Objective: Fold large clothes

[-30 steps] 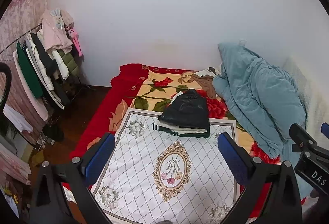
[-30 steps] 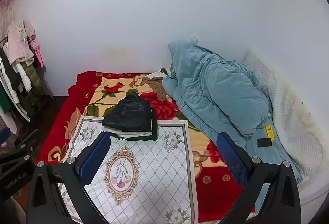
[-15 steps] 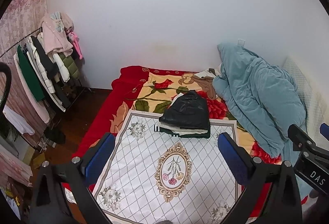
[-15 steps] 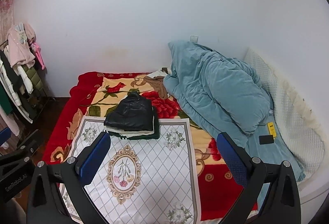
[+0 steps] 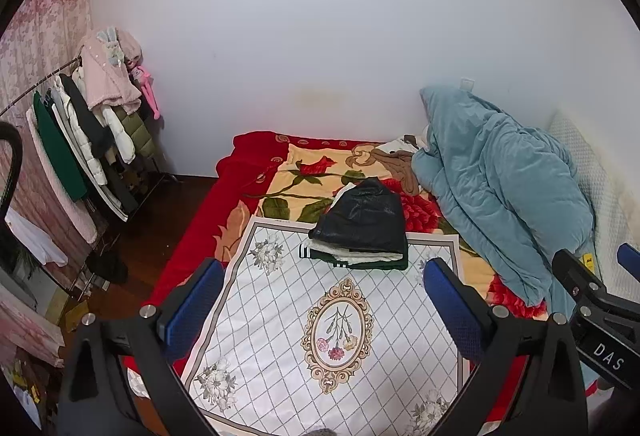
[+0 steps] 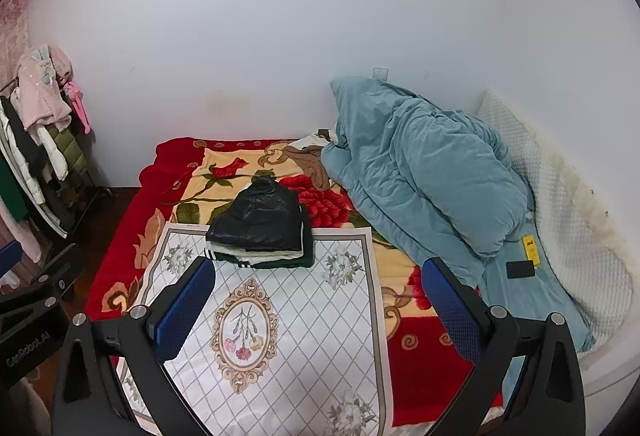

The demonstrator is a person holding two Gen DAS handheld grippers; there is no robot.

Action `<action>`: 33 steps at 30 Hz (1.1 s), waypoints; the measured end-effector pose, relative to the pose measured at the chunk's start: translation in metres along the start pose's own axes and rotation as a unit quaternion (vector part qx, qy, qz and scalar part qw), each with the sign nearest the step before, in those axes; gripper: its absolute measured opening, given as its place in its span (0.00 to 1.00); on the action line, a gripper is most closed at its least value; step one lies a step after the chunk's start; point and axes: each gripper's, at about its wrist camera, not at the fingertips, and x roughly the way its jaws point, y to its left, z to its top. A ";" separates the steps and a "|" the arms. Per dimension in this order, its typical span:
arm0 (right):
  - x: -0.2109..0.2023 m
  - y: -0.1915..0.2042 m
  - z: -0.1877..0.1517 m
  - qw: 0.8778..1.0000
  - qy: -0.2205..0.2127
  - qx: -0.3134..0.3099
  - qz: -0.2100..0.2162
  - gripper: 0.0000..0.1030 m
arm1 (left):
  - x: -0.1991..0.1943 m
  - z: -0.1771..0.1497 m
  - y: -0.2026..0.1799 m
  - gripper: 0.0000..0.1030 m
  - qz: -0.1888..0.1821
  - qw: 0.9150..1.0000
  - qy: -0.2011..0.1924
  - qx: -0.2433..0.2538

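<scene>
- Since a second ago, both my views have tipped up a little: the folded stack sits lower in each picture and more white wall shows above the bed, while nothing on the bed has shifted.
- My left gripper (image 5: 324, 300) hangs above the near end of the bed, fingers (image 5: 196, 300) spread wide and released, nothing between them.
- My right gripper (image 6: 316, 304) is the same, held over the bed with its blue pads far apart and gripping nothing; its black body also shows at the right edge of the left view.
- The task's clothes are a folded stack (image 5: 360, 232) lying on the far edge of the white floral cloth (image 5: 332, 332), well ahead of both sets of fingers and touched by neither.
- On top of the stack is a black shiny jacket (image 6: 260, 220); under it lie pale layers and a dark green garment (image 6: 276, 261) with white stripes at its edge.
- The white floral cloth is spread flat over a red rose-patterned blanket (image 6: 132, 236) that covers the bed.
- A rumpled teal duvet (image 6: 424, 172) is heaped along the right side of the bed against the wall, with a white quilted pillow (image 6: 560, 204) just beyond it.
- A small yellow item (image 6: 531, 247) and a black one (image 6: 520, 269) lie on the teal fabric near the pillow; I cannot tell what they are.
- Left of the bed, a clothes rack (image 5: 84, 140) holds hanging garments over the dark wood floor.
</scene>
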 end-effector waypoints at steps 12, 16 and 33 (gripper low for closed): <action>-0.003 -0.001 -0.004 1.000 0.000 0.001 -0.002 1.00 | -0.003 0.000 -0.003 0.99 0.002 1.000 -0.002 0.002; -0.003 -0.001 -0.005 1.000 0.002 0.002 -0.002 1.00 | -0.003 -0.001 -0.003 0.99 0.002 1.000 -0.003 0.003; -0.015 -0.009 -0.012 1.000 0.000 0.003 -0.002 1.00 | -0.014 -0.006 -0.005 0.99 0.004 1.000 -0.007 0.007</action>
